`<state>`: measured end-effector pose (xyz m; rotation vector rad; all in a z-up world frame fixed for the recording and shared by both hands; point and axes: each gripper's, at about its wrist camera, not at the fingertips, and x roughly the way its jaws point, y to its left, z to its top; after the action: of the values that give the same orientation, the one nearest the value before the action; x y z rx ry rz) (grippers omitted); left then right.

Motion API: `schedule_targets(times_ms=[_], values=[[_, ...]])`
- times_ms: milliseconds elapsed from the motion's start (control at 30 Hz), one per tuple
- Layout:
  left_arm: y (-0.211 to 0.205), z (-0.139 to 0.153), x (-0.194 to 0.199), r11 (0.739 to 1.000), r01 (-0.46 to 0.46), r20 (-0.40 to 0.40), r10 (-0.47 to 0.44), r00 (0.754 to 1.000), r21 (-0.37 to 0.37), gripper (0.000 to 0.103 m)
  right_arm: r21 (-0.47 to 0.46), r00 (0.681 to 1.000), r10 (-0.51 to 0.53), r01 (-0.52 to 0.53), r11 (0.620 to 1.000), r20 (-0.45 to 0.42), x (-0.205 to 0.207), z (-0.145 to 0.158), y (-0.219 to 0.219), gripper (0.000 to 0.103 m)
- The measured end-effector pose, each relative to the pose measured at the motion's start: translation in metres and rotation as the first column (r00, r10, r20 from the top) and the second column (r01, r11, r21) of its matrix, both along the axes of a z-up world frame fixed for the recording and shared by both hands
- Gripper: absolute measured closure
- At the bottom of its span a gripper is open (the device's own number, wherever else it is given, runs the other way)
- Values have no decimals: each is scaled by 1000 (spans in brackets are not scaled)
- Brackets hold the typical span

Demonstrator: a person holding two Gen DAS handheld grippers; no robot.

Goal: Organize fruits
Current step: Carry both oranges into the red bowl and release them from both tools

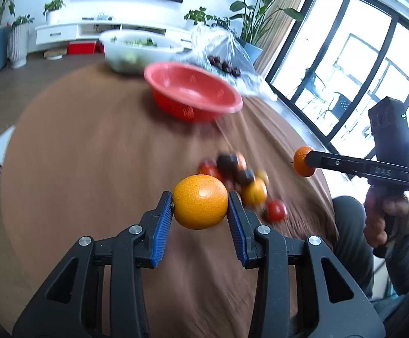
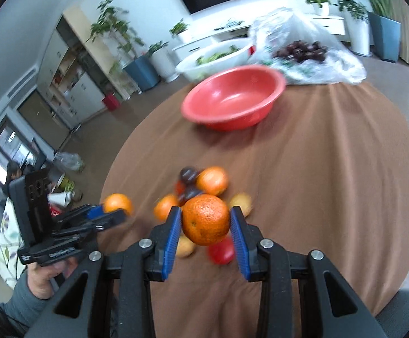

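Observation:
My left gripper is shut on a yellow-orange orange, held above the brown tablecloth. My right gripper is shut on a darker orange; it also shows in the left wrist view, off to the right. The left gripper shows in the right wrist view at the left with its orange. A pile of fruit lies on the cloth: oranges, dark plums, red tomatoes; it also shows in the right wrist view. A red bowl, seen too in the right wrist view, stands beyond, apparently empty.
A white bowl of greens and a clear plastic bag with dark fruit sit at the table's far side. The round table's edge drops to the floor at left. A white stool stands beside it.

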<state>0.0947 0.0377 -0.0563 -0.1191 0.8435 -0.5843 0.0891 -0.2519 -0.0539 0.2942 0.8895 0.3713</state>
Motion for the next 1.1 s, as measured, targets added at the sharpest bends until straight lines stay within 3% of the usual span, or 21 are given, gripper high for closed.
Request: schedule_targets(times_ms=[167,300,467,600,867,1100], values=[[-13,36,49,997,25,76,-30,997,68,67,25,998,-57,56,998,34,45,19,-36,65],[-42,56,105,988,71,109,-86,990,139,67,16,996,-58,57,998,70,95,36,-41,65],[-82,39,183,972,97,50,-110,993,214,67,-14,999,-14,14,1000,34,164,27,-19,65],[-105,12,224,953,110,-10,-112,994,281,67,-66,1000,6,-7,998,-18,192,3,-8,65],[-131,-28,246,927,141,-57,-130,990,348,67,-200,997,62,-71,977,-51,218,-23,16,65],[-138,-36,247,915,165,-74,-148,986,367,66,-308,995,85,-98,946,-56,223,-34,32,64]])
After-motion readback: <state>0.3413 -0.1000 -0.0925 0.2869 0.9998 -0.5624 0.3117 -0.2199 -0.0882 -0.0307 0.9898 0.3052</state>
